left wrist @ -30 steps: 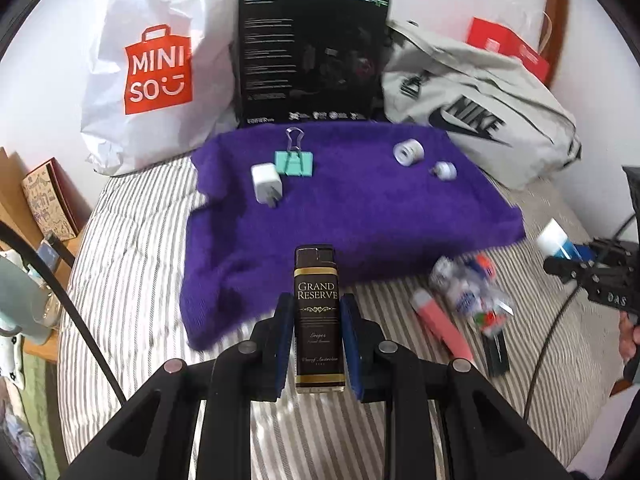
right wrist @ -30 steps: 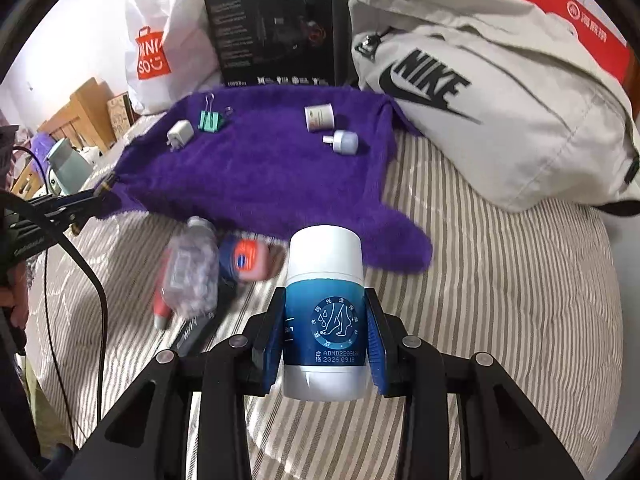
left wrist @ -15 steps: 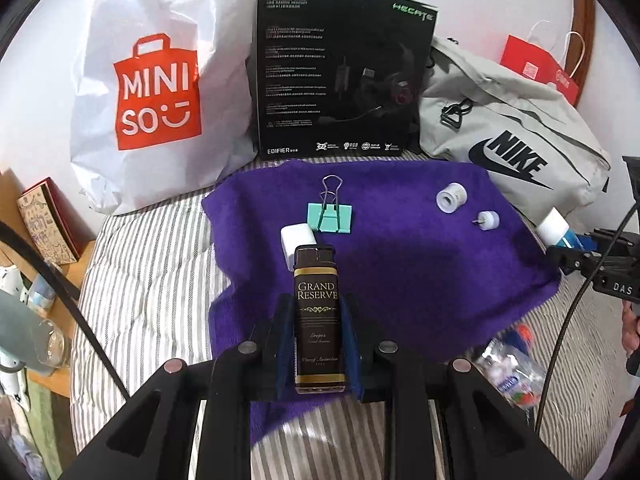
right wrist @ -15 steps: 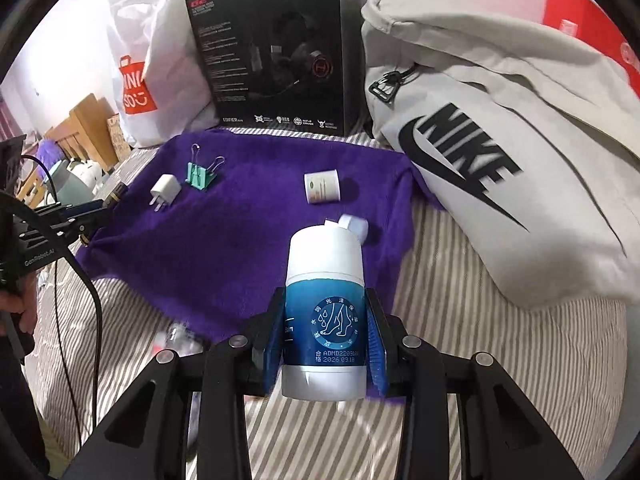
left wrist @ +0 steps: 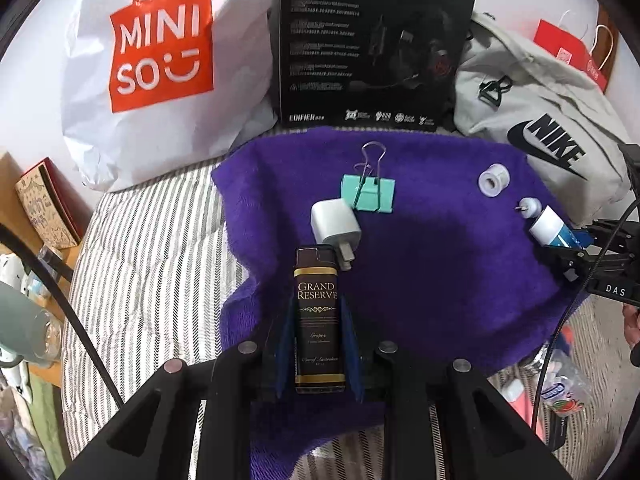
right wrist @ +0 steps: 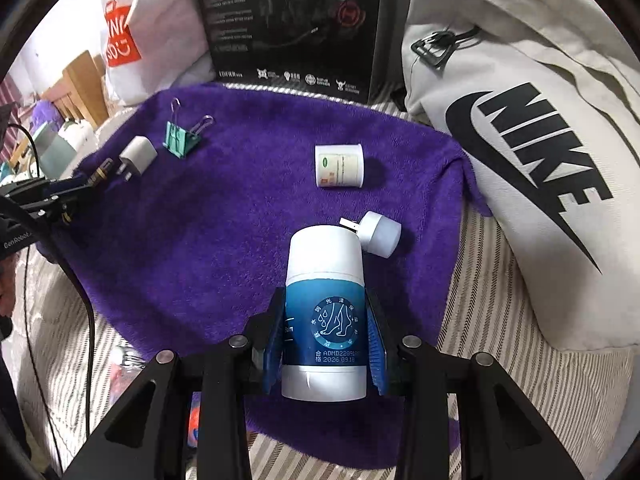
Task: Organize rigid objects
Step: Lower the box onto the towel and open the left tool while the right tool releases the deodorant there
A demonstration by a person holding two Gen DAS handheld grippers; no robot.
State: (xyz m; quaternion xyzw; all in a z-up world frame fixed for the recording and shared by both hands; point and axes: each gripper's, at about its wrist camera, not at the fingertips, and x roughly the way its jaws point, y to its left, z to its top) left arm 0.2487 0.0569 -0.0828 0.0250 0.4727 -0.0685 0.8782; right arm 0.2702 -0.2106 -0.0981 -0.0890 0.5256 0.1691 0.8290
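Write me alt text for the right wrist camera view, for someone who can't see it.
The right gripper holds a blue and white stick tube over a purple towel on a striped bed. On the towel lie a small white jar, a round white plug, a teal binder clip and a white charger; a grey Nike bag sits to the right.

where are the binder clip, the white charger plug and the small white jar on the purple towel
binder clip (left wrist: 368,198): left wrist view, on its green body
white charger plug (left wrist: 335,223): left wrist view, on its white housing
small white jar (right wrist: 339,165): right wrist view, on its labelled side
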